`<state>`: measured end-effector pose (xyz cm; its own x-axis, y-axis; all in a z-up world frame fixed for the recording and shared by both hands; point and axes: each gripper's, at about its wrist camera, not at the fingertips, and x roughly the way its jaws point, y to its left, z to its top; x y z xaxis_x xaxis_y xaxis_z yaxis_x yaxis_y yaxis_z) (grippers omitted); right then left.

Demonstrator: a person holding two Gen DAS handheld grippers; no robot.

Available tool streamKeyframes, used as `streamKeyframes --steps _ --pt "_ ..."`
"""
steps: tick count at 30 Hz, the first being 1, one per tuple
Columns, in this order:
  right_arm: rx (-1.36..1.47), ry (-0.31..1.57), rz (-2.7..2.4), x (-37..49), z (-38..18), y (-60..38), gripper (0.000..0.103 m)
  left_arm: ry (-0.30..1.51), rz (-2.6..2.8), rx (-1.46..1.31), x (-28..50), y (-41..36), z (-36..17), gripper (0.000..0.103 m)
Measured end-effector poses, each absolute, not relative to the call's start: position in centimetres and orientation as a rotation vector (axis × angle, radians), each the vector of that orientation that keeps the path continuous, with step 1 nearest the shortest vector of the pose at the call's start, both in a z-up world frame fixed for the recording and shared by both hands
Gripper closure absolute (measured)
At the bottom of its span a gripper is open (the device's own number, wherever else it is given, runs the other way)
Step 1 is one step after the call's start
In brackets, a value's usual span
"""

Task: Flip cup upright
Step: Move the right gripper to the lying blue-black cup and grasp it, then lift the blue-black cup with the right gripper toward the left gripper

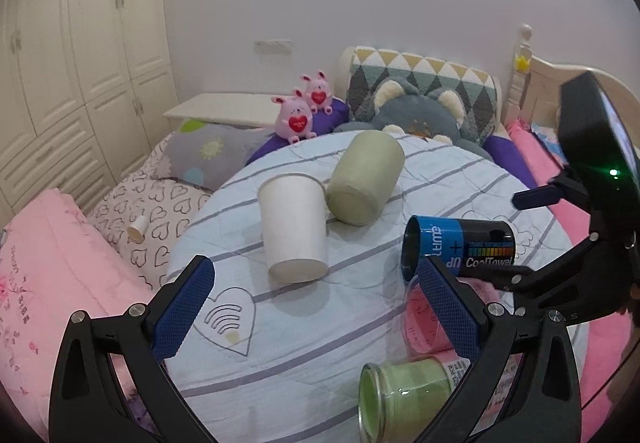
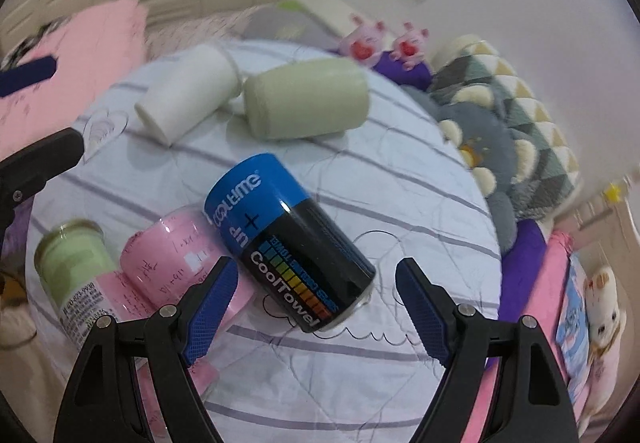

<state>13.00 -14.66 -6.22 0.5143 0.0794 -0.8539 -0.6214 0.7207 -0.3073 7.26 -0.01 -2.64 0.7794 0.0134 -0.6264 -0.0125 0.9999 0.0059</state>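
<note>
A green-filled glass jar [image 1: 404, 395] is seen lying on its side nearest the left tongs [image 1: 316, 307], on the round striped cushion [image 1: 320, 343]. Just beyond the jar, a clear cup [image 2: 180, 263] holding pink paper lies on its side. Beside it, the blue-and-black CoolTowel can [image 2: 292, 247] lies tilted between the spread fingers of the right tongs [image 2: 316, 303], untouched; its open mouth shows empty. Farther off, the white paper cup [image 1: 294, 227] lies on its side, touching a pale green cup [image 1: 366, 179]. Both tongs are held open, gripping nothing.
</note>
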Motion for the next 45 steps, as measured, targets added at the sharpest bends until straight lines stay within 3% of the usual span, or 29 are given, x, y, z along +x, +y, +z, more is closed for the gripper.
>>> streamKeyframes --steps 19,25,37,42,45 --pt "-0.892 1.204 0.681 17.3 -10.6 -11.9 0.021 0.737 0.005 0.043 9.3 -1.9 -4.1 0.0" --pt "-0.643 1.248 0.58 19.5 -9.8 -13.8 0.028 0.738 -0.004 0.049 9.7 -2.2 -3.9 0.0" --pt "0.346 1.261 0.286 21.9 -9.6 -24.3 0.029 0.716 -0.03 0.108 12.0 -5.2 -2.7 0.0" --pt "0.44 1.256 0.228 22.2 -10.8 -24.2 0.028 0.749 -0.009 0.135 13.0 -5.8 -2.6 0.0" --pt "0.43 1.271 0.225 21.8 -10.3 -23.9 0.022 0.754 -0.013 0.13 12.9 -5.9 -2.1 0.0"
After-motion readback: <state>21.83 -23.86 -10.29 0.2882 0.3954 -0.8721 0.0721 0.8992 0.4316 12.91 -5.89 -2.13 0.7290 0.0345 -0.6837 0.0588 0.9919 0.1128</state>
